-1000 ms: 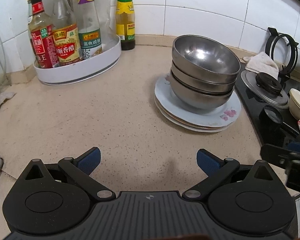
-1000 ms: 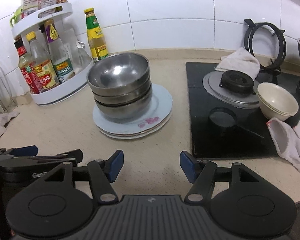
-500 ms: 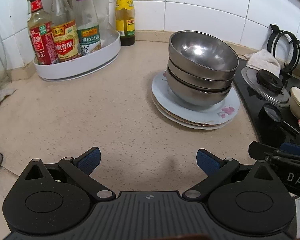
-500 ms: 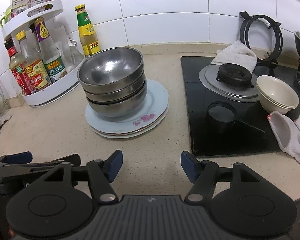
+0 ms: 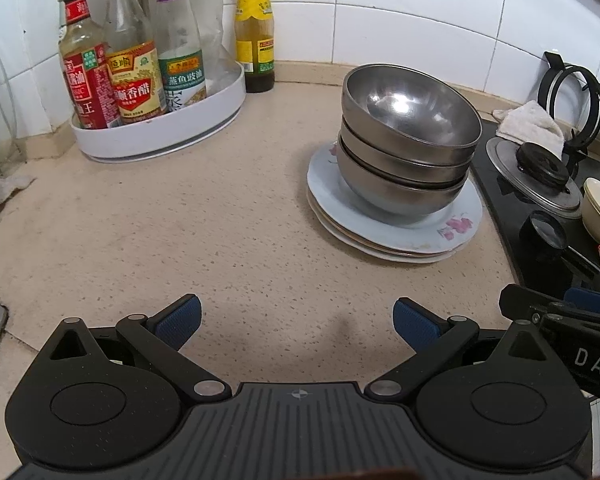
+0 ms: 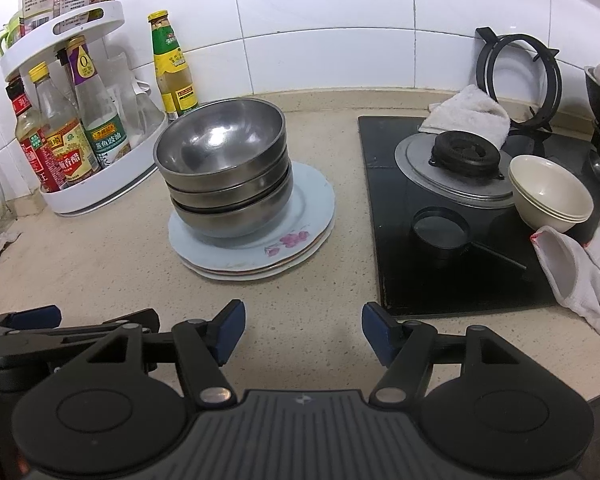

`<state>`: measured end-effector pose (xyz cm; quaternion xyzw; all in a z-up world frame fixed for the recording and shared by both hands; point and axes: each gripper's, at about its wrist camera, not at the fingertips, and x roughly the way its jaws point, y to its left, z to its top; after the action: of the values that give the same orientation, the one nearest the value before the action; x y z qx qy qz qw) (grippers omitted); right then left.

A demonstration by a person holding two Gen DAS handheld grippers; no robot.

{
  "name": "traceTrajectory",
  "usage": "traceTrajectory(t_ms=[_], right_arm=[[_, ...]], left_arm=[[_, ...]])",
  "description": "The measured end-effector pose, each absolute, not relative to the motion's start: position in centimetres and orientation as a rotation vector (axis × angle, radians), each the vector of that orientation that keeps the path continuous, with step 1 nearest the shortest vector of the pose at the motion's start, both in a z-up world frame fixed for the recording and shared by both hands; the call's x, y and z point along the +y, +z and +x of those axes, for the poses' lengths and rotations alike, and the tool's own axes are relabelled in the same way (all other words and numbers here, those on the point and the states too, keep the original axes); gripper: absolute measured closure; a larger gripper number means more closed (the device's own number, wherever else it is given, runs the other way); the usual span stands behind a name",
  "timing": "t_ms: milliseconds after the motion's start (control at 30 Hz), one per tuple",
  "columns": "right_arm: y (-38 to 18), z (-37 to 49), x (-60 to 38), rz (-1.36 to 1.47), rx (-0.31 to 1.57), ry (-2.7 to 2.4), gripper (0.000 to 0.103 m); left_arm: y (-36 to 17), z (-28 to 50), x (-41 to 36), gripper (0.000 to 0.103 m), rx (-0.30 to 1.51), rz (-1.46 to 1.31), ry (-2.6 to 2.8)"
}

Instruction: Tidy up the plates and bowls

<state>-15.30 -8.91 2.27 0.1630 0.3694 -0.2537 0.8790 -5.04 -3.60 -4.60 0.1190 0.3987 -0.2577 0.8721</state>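
My left gripper (image 5: pixel 296 318) is wide, empty; steel bowls (image 6: pixel 224 168) sit nested on stacked plates (image 6: pixel 300 224) mid-counter, apparently done; right gripper (image 6: pixel 303 330) wide, empty; cream bowls (image 6: pixel 550 192) on stove remain unsorted, I judge.

both views look forward and down from low over the speckled beige worktop (image 5: pixel 220 240), toward the white tiled wall (image 6: pixel 320 8). the left wrist view sits further left, the right wrist view further right, over the black glass hob (image 6: pixel 440 280). both share the nearby stack of steel bowls (image 5: pixel 408 140) on floral plates (image 6: pixel 300 236).
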Motion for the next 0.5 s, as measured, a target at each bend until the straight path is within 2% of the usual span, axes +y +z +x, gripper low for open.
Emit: traceTrajectory(t_ms=[500], right_arm=[[2.38, -15.23, -8.6, 0.343, 0.771, -0.532, 0.042]], left_arm=[[-4.54, -4.92, -3.64, 0.0, 0.827, 0.255, -0.538]])
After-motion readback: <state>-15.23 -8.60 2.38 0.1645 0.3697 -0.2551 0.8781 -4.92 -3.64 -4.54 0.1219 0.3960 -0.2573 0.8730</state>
